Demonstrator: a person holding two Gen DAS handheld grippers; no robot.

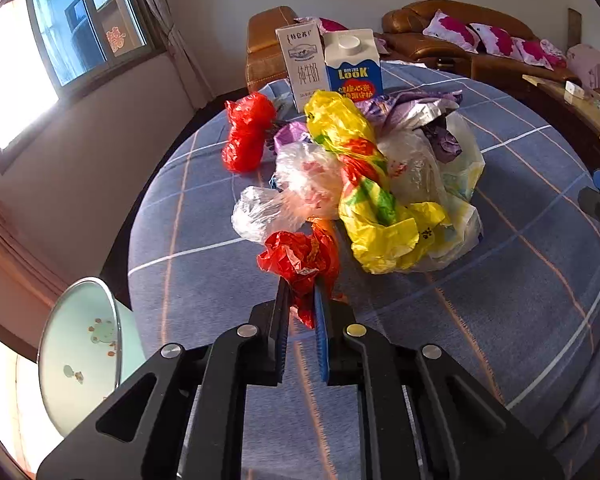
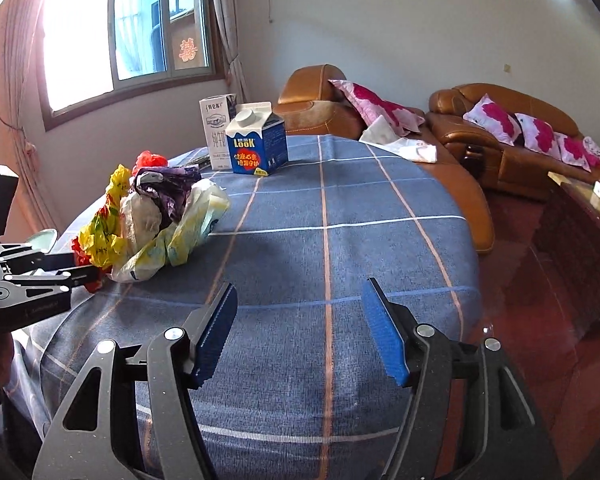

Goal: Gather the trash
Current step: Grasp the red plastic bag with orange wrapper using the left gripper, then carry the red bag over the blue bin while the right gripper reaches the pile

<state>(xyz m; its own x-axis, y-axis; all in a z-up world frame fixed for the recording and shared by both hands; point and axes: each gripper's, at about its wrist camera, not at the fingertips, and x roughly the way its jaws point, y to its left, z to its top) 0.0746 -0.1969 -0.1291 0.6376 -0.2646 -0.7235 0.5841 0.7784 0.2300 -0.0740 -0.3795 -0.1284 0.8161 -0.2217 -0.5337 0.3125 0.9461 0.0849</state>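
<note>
In the left wrist view my left gripper [image 1: 302,292] is shut on a crumpled red-orange plastic bag [image 1: 300,256] at the near edge of a pile of bags. The pile holds a yellow bag [image 1: 364,184], a clear bag [image 1: 296,188] and a purple wrapper [image 1: 420,116]; a red bag [image 1: 246,132] lies apart to the left. Behind stand a white milk carton [image 1: 302,68] and a blue carton [image 1: 354,68]. My right gripper [image 2: 300,286] is open over the blue checked tablecloth [image 2: 340,240], nothing between its fingers, with the pile [image 2: 156,220] to its left.
A pale green basin [image 1: 84,352] sits low beside the table's left edge. Brown leather sofas [image 2: 500,140] with pink cushions stand behind the round table. A wooden side table [image 1: 580,108] is at the right. The window wall is to the left.
</note>
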